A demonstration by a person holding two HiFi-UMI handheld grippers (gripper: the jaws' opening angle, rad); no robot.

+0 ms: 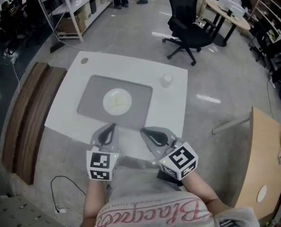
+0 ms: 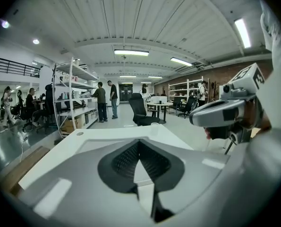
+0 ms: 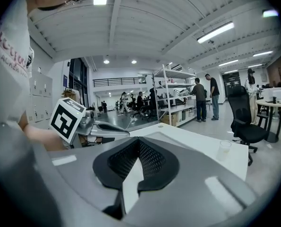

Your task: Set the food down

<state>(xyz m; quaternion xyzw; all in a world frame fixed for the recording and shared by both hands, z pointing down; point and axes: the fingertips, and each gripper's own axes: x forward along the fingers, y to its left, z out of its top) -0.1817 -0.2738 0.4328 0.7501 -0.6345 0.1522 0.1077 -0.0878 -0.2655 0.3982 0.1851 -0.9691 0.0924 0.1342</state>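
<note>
A white plate [image 1: 117,101] with a pale yellowish piece of food [image 1: 116,103] lies on a grey mat [image 1: 93,98] in the middle of the white table [image 1: 173,108]. Both grippers hover over the table's near edge, just short of the mat. My left gripper [image 1: 113,126] [image 2: 139,142] is shut, its jaws meeting at the tip with nothing between them. To its right, my right gripper [image 1: 144,130] [image 3: 139,142] is also shut and empty. In both gripper views the jaws hide the plate.
A clear cup [image 1: 166,79] [image 3: 224,149] stands at the table's far right, a small round disc [image 1: 84,60] at its far left corner. A wooden bench [image 1: 29,117] runs along the left. A black office chair [image 1: 190,25] is beyond the table, a wooden board [image 1: 265,164] to the right.
</note>
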